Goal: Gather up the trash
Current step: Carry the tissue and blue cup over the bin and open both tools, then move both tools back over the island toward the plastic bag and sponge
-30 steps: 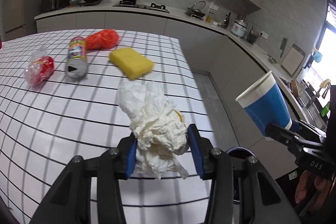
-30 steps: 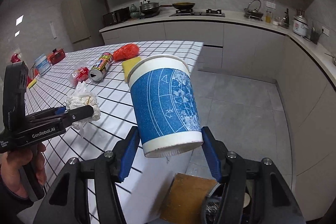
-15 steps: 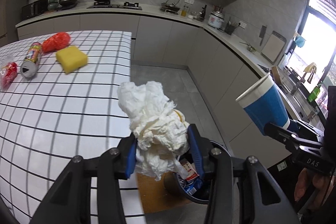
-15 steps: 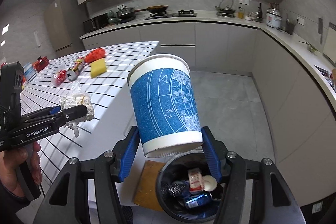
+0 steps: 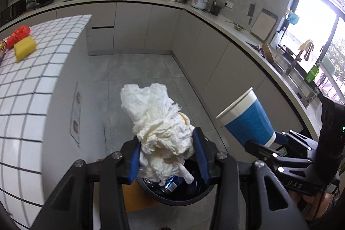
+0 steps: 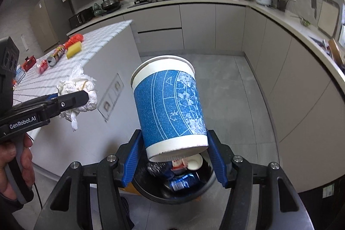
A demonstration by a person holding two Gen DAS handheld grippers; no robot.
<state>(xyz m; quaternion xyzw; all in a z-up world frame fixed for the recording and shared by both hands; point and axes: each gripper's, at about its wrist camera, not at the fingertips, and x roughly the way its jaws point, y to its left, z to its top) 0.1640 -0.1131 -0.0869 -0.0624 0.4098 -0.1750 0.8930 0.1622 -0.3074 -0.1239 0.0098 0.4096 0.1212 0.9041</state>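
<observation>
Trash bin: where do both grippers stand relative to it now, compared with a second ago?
Both grippers swung away from the tiled table toward the floor: a second ago the left gripper hung over the tabletop, now it and the right gripper are above the open trash bin. Nothing was released. The crumpled tissue and the blue paper cup stay clamped; sponge and can remain on the table.

Left tool (image 5: 167, 156) clamps crumpled tissue (image 5: 159, 122) above dark bin (image 5: 179, 197).

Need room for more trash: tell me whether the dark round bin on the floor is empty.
Not empty. The dark round trash bin already holds a blue crushed can, a white lid and other wrappers.
</observation>
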